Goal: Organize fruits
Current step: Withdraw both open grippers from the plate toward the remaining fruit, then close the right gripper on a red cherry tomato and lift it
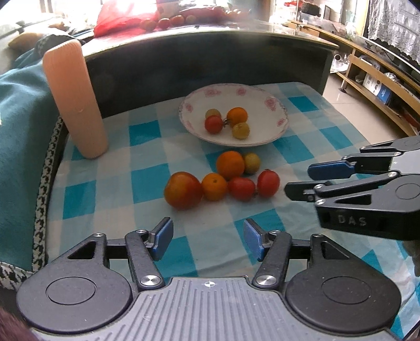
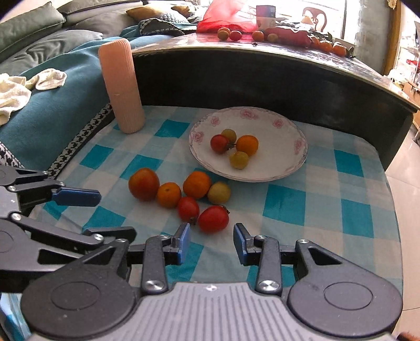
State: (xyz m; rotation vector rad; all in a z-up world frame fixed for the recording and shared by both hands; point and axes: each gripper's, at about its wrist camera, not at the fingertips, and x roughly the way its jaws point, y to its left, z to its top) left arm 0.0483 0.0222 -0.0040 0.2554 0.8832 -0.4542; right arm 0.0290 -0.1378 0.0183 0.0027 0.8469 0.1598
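Both claws, left (image 1: 208,239) and right (image 2: 211,242), tilt downward, spread and empty, near loose fruit (image 2: 213,218).

Daylight floods in from the far windows, blowing out the red plastic bag (image 1: 118,18) there; the checked tablecloth (image 1: 168,147) sits bright, softly shadowed, while fisheye bending curves and darkens every corner.

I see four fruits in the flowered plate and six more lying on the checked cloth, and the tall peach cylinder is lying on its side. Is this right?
Not quite. The peach cylinder is standing upright on the checked cloth, as both wrist views show. The rest holds: four fruits in the flowered plate, six on the cloth in front of it.
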